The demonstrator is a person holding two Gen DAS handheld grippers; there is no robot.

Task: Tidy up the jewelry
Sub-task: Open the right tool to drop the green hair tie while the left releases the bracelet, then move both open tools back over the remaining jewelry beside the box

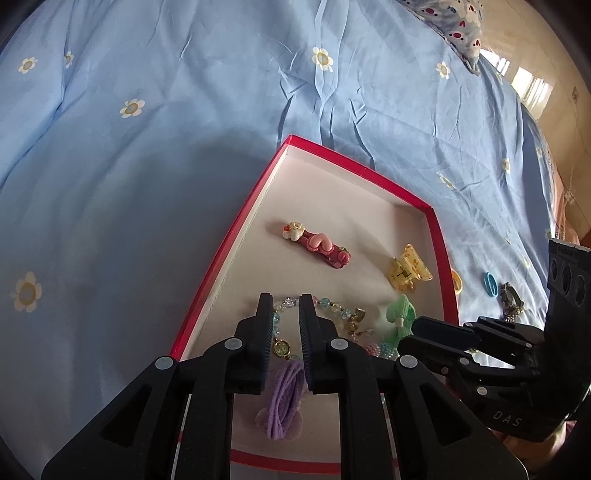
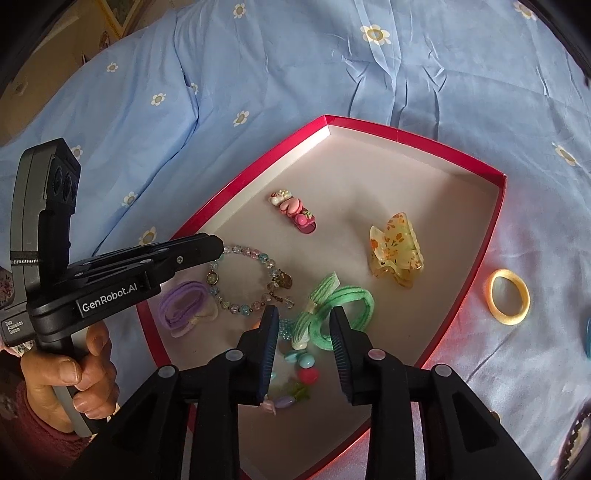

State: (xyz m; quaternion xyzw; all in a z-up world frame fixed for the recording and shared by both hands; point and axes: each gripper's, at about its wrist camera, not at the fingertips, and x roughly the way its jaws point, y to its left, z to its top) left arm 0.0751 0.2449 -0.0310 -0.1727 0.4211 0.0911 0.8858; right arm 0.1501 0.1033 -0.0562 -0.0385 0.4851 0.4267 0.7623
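Note:
A red box (image 1: 225,243) (image 2: 236,188) lies on the bed, holding a pink hair clip (image 1: 317,244) (image 2: 293,214), a yellow claw clip (image 1: 410,269) (image 2: 395,254), a beaded bracelet (image 2: 243,282) (image 1: 332,308), a purple hair tie (image 1: 282,402) (image 2: 183,308) and a green bow hair tie (image 2: 332,314) (image 1: 400,317). My left gripper (image 1: 284,306) is open and empty above the bracelet. My right gripper (image 2: 304,317) is open and empty just above the green hair tie. A yellow hair tie (image 2: 509,297) (image 1: 457,282) lies on the sheet outside the box.
The blue flowered sheet (image 1: 147,166) surrounds the box. A blue ring (image 1: 490,283) and a dark trinket (image 1: 511,301) lie to the right of the box. More bead pieces (image 2: 301,373) lie in the box near its front. A pillow (image 1: 458,26) is at the back right.

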